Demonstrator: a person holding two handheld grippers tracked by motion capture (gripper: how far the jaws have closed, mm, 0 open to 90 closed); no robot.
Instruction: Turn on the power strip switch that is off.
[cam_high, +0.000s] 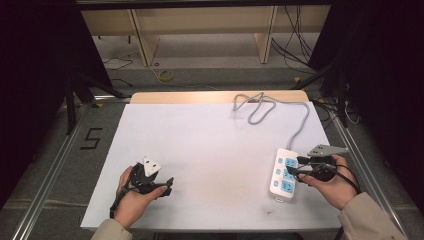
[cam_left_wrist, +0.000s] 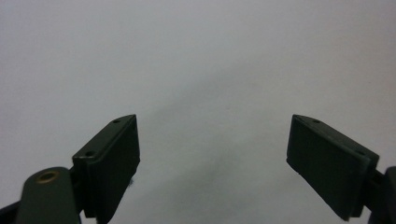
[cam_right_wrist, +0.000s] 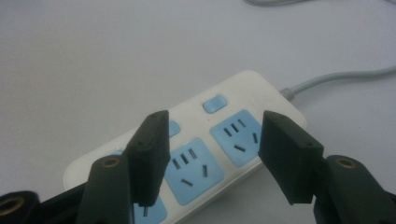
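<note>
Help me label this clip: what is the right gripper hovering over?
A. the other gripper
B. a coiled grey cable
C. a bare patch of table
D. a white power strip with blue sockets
D: in the right gripper view, the right gripper has its jaws apart over the white power strip, blue sockets showing between them.

Gripper (cam_right_wrist: 212, 158) spread above white power strip (cam_right_wrist: 196, 154).

Overhead forward-down view; tong-mounted close-ups sharing its white tabletop (cam_high: 210, 145).
</note>
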